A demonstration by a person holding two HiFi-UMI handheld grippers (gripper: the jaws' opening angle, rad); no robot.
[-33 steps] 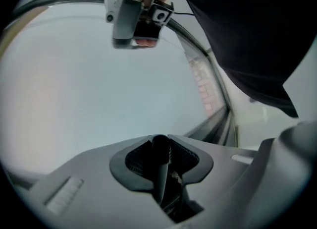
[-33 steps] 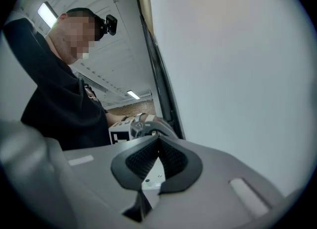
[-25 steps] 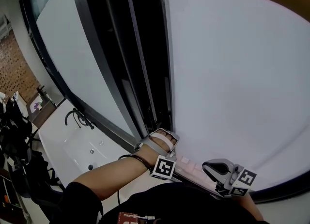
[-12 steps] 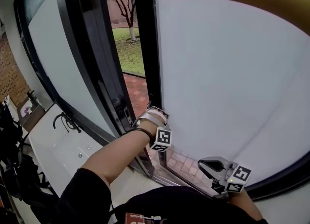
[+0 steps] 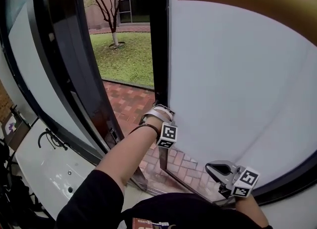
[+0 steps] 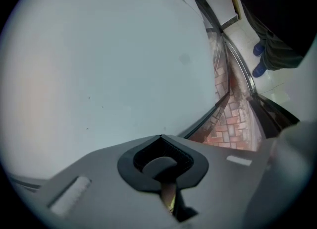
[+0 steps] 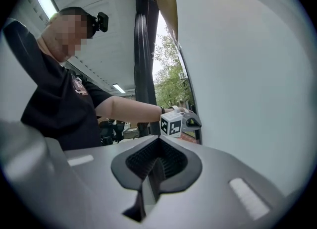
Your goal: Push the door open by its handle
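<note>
Item: door (image 5: pixel 237 84), pale frosted panel with black edge, right of the head view; it stands well ajar, with a wide gap between its edge and the dark frame (image 5: pixel 54 59) at the left. Through the gap: lawn (image 5: pixel 126 54) and brick paving (image 5: pixel 131 101). Handle: not made out in any view, presumably under or just beside the left gripper (image 5: pixel 157 115). Left gripper: at the door's free edge, right against the panel, which fills most of its own view; claw clenching fully together with nothing visible between the jaws, so contact reads as a push, not a grasp. Right gripper (image 5: pixel 221 169): low at the right, near the panel but apart from the handle area; claw clenched and empty, idle. Progress, as a judgement: opening largely achieved; what remains is at most the last of the swing and withdrawal of the left gripper.
</note>
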